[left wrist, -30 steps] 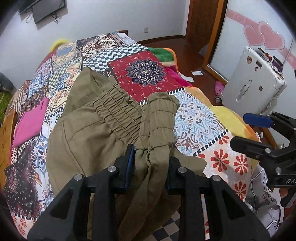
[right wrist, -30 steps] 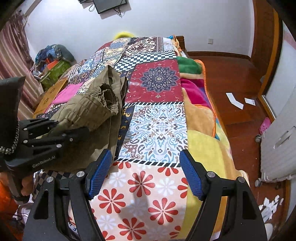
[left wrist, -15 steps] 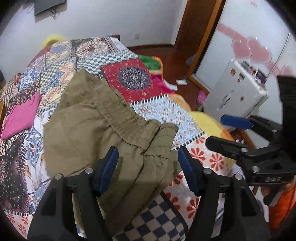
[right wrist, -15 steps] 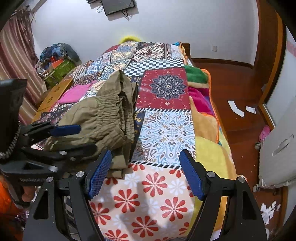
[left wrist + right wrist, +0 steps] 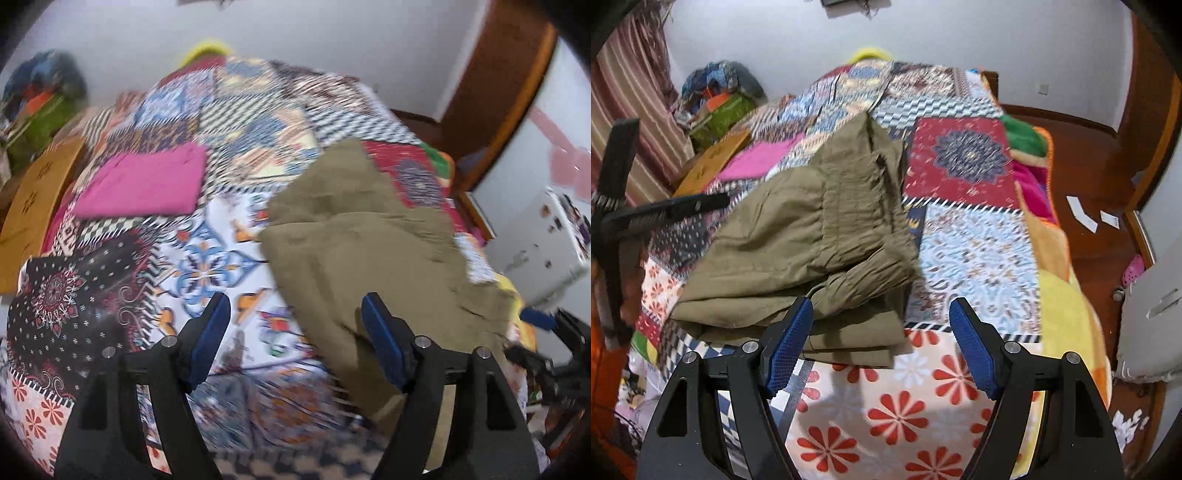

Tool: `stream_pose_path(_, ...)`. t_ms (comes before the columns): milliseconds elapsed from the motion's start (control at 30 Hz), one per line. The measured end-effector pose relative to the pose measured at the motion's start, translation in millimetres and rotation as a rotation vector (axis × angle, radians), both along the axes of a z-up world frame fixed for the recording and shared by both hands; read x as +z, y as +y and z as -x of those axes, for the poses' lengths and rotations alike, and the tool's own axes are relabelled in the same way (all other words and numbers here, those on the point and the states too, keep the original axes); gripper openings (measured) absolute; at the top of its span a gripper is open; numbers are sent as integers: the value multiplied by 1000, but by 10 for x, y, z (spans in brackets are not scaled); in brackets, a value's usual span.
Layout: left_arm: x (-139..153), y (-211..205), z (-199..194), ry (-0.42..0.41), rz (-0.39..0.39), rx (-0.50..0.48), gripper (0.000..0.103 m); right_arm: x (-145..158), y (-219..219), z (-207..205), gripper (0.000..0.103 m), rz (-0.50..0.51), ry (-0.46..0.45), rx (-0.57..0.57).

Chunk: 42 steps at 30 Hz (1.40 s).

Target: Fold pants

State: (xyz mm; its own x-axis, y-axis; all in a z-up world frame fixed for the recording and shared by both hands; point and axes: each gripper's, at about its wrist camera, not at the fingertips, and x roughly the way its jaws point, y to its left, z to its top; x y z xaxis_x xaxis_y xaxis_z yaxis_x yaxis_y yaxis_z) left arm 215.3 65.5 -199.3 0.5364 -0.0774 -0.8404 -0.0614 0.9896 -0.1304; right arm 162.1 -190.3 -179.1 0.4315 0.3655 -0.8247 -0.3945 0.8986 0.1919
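Note:
The olive-green pants [image 5: 820,240] lie folded in a bundle on the patchwork bedspread [image 5: 975,243]; they also show in the left wrist view [image 5: 362,251], to the right of centre. My left gripper [image 5: 295,338] is open and empty, over the bedspread just left of the pants. My right gripper [image 5: 881,343] is open and empty, just in front of the pants' near edge. The left gripper also shows in the right wrist view [image 5: 665,210] at the left of the pants.
A pink folded cloth [image 5: 144,184] lies on the bed at the far left. A wooden board [image 5: 33,206] stands beside the bed. A white suitcase [image 5: 543,240] stands on the floor at the right. Paper scraps [image 5: 1082,218] lie on the wooden floor.
My left gripper let go of the pants' waistband, opened, and swung left away from the bundle. The pants dropped into a folded bundle. My right gripper stayed open and came closer to the pants.

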Motion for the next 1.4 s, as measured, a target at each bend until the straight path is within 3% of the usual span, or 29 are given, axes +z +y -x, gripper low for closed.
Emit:
stream_pose_path(100, -176, 109, -154, 41, 57, -4, 73, -148, 92, -36, 74, 20, 34, 11)
stream_pose_path(300, -434, -18, -555, 69, 16, -45, 77, -292, 43, -98, 80, -6, 94, -13)
stream_pose_path(433, -584, -19, -774, 110, 59, -74, 77, -343, 37, -128, 81, 16, 89, -24)
stream_pose_path(467, -612, 4, -806, 114, 89, -77, 74, -353, 35, -142, 81, 27, 83, -27)
stream_pose_path(533, -642, 37, -829, 120, 159, -93, 55, -365, 34, -179, 81, 39, 75, -30)
stream_pose_path(567, -653, 44, -824, 120, 176, -91, 54, -372, 32, -202, 82, 43, 72, -29)
stream_pose_path(733, -572, -71, -693, 71, 101, -110, 34, -437, 20, -368, 83, 78, 61, -30)
stream_pose_path(833, -528, -81, -585, 53, 92, -111, 27, -471, 7, -485, 83, 134, 34, -41)
stream_pose_path(1067, -446, -34, -186, 25, 136, -73, 20, -526, -69, -833, 82, 221, 21, -43)
stream_pose_path(1133, -399, -72, -36, 16, 118, -68, 13, -501, -84, -910, 78, 233, 25, -47)
stream_pose_path(1400, -311, -176, 373, 6, 157, -71, 11, -189, -88, -764, 78, 321, -74, -65)
